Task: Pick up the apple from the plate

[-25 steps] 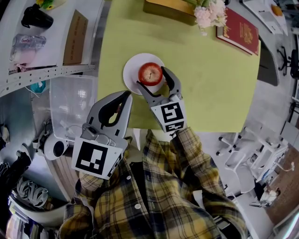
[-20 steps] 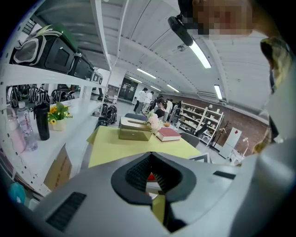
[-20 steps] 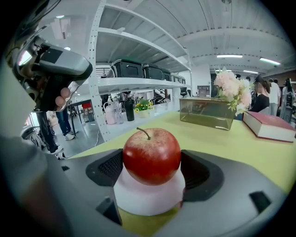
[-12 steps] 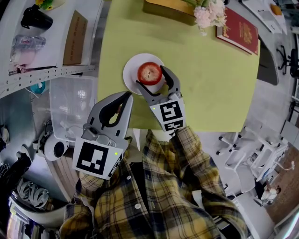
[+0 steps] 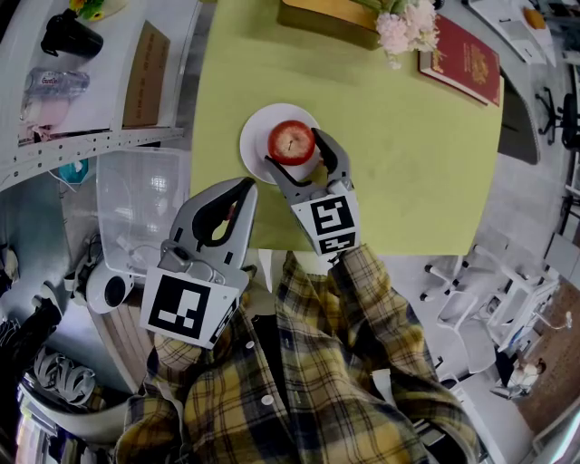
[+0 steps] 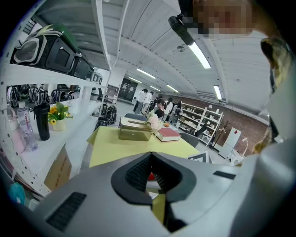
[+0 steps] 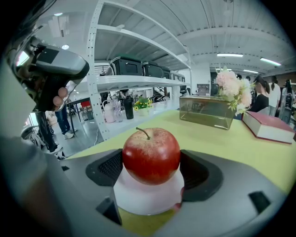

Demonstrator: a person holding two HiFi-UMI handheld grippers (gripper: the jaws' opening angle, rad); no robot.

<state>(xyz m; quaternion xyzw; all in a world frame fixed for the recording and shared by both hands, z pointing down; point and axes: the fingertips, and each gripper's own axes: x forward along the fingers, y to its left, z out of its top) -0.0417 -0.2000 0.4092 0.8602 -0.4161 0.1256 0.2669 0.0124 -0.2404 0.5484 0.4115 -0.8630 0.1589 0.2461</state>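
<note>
A red apple (image 5: pixel 291 142) (image 7: pixel 151 155) sits on a small white plate (image 5: pixel 256 141) (image 7: pixel 147 196) near the front edge of the yellow-green table (image 5: pixel 408 163). My right gripper (image 5: pixel 294 150) (image 7: pixel 151 169) reaches over the plate. Its two dark pads (image 7: pixel 110 167) press against the apple's sides, and the apple still rests on the plate. My left gripper (image 5: pixel 246 187) (image 6: pixel 151 155) hangs off the table's front left corner, shut and empty. A sliver of the apple (image 6: pixel 150 176) shows through the gap behind its tips.
A red book (image 5: pixel 467 59) (image 7: pixel 268 126) lies at the table's far right. A glass box (image 5: pixel 328 18) (image 7: pixel 206 111) with pink flowers (image 5: pixel 408 25) stands at the far edge. A clear plastic bin (image 5: pixel 145 204) and a white shelf (image 5: pixel 109 136) with bottles flank the table's left side.
The right gripper has edged very slightly farther around the apple. The apple, the plate and the left gripper have stayed where they were.
</note>
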